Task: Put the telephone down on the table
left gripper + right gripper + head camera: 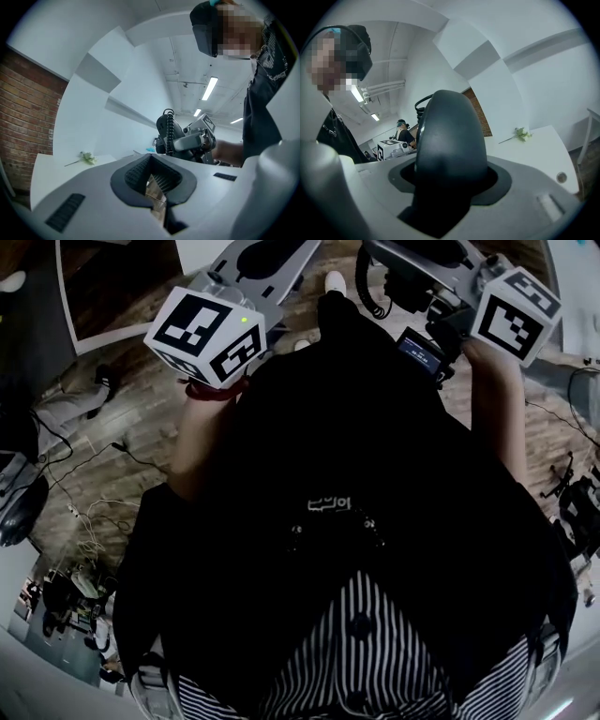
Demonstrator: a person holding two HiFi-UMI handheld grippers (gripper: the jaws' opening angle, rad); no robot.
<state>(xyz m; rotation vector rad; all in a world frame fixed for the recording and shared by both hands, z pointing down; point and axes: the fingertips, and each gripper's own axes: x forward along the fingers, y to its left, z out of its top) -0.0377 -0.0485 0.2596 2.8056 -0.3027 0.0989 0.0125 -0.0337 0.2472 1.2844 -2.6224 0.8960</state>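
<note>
The right tongs (449, 185) grip the black telephone (447, 136) handset, its coiled cord (370, 292) hanging, held in the air clear of the white desk (543, 150). The left tongs (154, 180) are closed and empty. Each marker cube (208, 334) shows only black square patterns. The white print on the dark shirt (328, 504) is too small to read.

The person's dark top (356, 474) hides what lies beneath the head view's centre. At 12 o'clock the edge cuts the left hand-held gripper (269, 257) and right hand-held gripper (424, 251). The telephone (447, 150) hides most of its cord (421, 105).
</note>
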